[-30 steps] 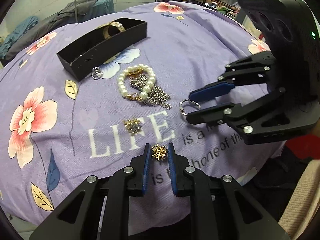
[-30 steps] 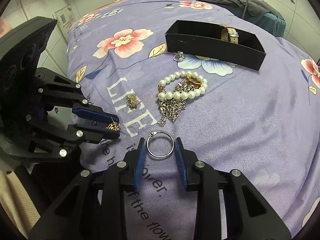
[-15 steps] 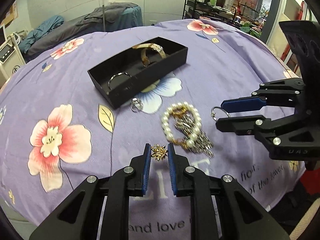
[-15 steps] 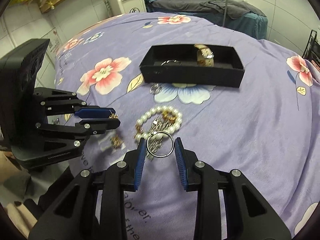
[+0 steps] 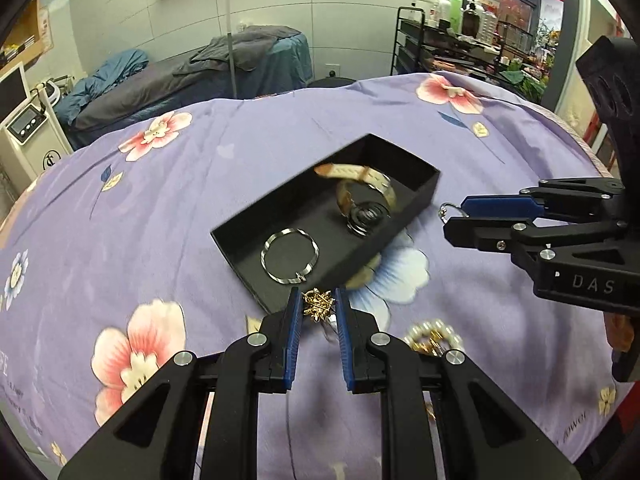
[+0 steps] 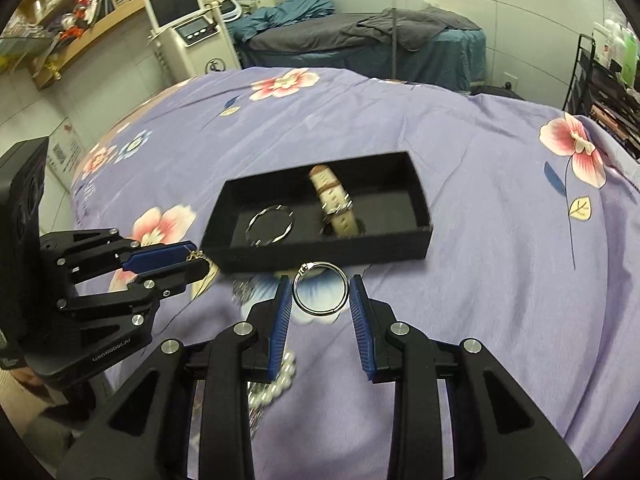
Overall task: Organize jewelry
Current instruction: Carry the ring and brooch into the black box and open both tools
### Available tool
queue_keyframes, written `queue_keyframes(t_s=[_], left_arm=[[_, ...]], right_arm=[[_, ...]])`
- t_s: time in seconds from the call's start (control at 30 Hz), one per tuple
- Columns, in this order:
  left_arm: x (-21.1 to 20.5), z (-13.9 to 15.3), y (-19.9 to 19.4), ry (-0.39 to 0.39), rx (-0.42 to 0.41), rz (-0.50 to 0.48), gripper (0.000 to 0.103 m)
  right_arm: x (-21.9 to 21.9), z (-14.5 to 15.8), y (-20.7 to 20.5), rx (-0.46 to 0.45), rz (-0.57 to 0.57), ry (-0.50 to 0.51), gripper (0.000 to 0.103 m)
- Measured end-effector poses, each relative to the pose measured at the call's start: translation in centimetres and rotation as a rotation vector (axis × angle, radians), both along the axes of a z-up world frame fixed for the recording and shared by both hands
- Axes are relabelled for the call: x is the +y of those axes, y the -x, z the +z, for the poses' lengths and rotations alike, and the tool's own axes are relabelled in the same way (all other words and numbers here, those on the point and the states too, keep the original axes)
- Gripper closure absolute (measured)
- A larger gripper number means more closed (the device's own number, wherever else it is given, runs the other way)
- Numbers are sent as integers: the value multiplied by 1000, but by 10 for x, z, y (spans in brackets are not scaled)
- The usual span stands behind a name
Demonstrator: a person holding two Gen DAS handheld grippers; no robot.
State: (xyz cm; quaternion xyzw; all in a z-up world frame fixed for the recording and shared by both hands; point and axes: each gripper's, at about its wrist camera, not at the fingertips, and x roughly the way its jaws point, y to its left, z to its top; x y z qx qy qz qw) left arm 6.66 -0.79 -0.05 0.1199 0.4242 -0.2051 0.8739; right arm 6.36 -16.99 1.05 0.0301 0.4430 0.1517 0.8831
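My left gripper point(image 5: 317, 305) is shut on a small gold brooch point(image 5: 317, 303), held in the air just short of the near corner of the black tray point(image 5: 416, 204). My right gripper point(image 6: 320, 295) is shut on a silver ring point(image 6: 321, 289), hanging in front of the tray's point(image 6: 332, 249) near wall. Inside the tray lie a twisted silver hoop point(image 5: 290, 255) and a cream-strapped watch point(image 5: 362, 196). From the left wrist view the right gripper point(image 5: 454, 220) stands to the tray's right; from the right wrist view the left gripper point(image 6: 196, 258) stands at its left.
A pearl bracelet with a chain point(image 5: 434, 336) lies on the purple flowered cloth point(image 5: 160, 208) behind both grippers, also seen as pearls point(image 6: 280, 380) under the right gripper. A small silver piece point(image 6: 244, 290) lies before the tray. Beyond the bed stand a treatment couch, a machine and a shelf trolley.
Both grippers have carried their pieces forward and up from the near side of the cloth, past the pearl bracelet, to the tray's near wall. The tray looms larger and its inside shows.
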Motion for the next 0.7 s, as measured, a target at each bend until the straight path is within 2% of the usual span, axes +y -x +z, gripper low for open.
queue_keyframes(t_s=[0.33, 0.7], left_arm=[[-13, 3, -44, -34, -16, 33, 86], [-14, -8, -56, -30, 16, 65, 85]], right_arm=[[-13, 4, -54, 11, -98, -64, 73], [-8, -8, -66, 31, -115, -51, 73]])
